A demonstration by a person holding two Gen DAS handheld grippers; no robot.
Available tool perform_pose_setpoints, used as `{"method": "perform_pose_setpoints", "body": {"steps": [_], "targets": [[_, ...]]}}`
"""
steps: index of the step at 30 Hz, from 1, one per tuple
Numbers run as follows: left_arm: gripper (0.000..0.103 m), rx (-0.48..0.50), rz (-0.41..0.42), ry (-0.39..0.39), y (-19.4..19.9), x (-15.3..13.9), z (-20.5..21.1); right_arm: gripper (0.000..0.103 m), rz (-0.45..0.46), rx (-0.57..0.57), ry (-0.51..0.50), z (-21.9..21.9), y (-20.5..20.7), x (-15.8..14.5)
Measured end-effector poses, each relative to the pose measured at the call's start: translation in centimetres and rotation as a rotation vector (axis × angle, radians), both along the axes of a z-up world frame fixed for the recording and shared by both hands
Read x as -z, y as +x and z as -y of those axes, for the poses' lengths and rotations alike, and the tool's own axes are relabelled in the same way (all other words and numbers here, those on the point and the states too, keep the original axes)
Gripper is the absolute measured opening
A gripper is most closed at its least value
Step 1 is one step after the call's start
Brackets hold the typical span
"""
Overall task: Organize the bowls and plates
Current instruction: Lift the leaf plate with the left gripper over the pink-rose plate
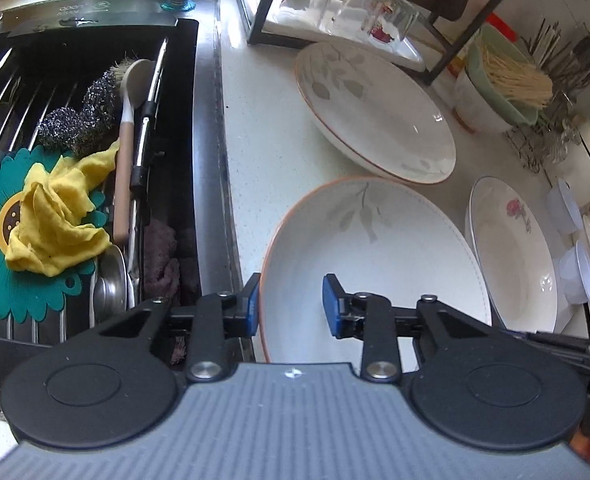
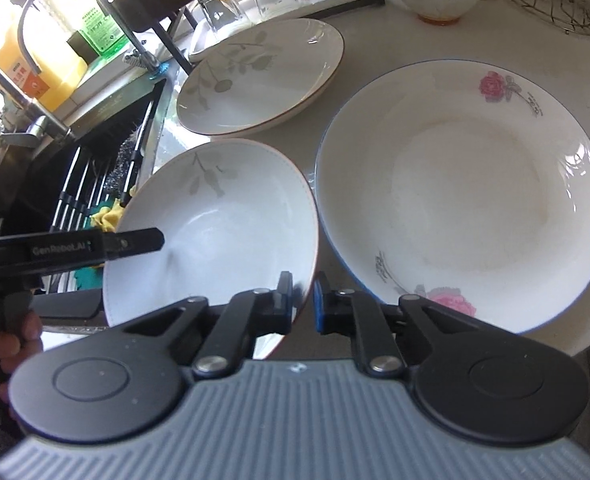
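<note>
A white leaf-patterned bowl (image 1: 379, 256) with an orange rim is held tilted above the counter; it also shows in the right wrist view (image 2: 223, 232). My left gripper (image 1: 291, 306) is open, its fingers astride the bowl's left rim. My right gripper (image 2: 303, 300) is shut on the bowl's right rim. A matching leaf plate (image 1: 375, 112) lies behind, also in the right wrist view (image 2: 263, 76). A rose-patterned plate (image 2: 467, 200) lies to the right, also in the left wrist view (image 1: 515, 256).
The black sink (image 1: 87, 184) at left holds a rack, scourers, a brush, a yellow cloth and a green mat. A black rack with upturned glasses (image 1: 343, 4) stands at the back. A green bowl with chopsticks (image 1: 503, 80) and small white cups (image 1: 575, 272) are at right.
</note>
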State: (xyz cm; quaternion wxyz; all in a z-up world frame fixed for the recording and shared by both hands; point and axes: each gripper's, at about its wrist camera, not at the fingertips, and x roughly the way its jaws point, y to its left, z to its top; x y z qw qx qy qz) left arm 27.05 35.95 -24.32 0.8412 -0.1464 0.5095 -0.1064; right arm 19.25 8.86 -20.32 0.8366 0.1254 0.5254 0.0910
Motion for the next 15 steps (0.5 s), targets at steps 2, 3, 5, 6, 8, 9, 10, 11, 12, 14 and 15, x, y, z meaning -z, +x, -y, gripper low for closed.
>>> {"method": "perform_pose_setpoints", "body": {"steps": [2, 3, 5, 6, 8, 9, 10, 11, 12, 14, 15], "targets": [[0.036, -0.009, -0.01, -0.039, -0.1, 0.0, -0.5, 0.014, -0.024, -0.018, 0.0, 0.1, 0.4, -0.2], [0.036, -0.016, -0.008, -0.057, -0.2, -0.1, -0.8, 0.014, -0.034, -0.019, 0.012, 0.3, 0.5, -0.2], [0.036, -0.02, -0.011, -0.072, -0.3, -0.4, -1.1, 0.014, -0.052, -0.028, 0.036, 0.6, 0.6, -0.4], [0.036, -0.018, -0.013, -0.072, -0.3, -0.7, -1.1, 0.014, -0.056, -0.039, 0.044, 0.6, 0.6, -0.6], [0.036, -0.019, -0.012, -0.076, -0.4, -1.1, -1.5, 0.014, -0.058, -0.064, 0.069, 0.7, 0.4, -0.9], [0.036, -0.017, -0.012, -0.082, -0.4, -1.3, -1.6, 0.014, -0.062, -0.072, 0.079, 0.9, 0.2, -1.1], [0.036, -0.018, -0.013, -0.089, -0.3, -1.5, -1.8, 0.015, -0.065, -0.083, 0.089, 0.9, 0.1, -1.2], [0.036, -0.016, -0.015, -0.096, -0.4, -1.7, -1.9, 0.015, -0.066, -0.091, 0.092, 0.9, 0.0, -1.4], [0.036, -0.007, -0.016, -0.098, -0.4, -2.0, -1.9, 0.015, -0.068, -0.094, 0.097, 1.0, 0.0, -1.6], [0.036, 0.011, -0.01, -0.097, -0.4, -2.6, -1.9, 0.015, -0.075, -0.09, 0.116, 1.3, -0.1, -2.0], [0.036, 0.018, -0.007, -0.099, -0.4, -3.0, -1.8, 0.015, -0.076, -0.087, 0.123, 1.5, 0.0, -2.2]]}}
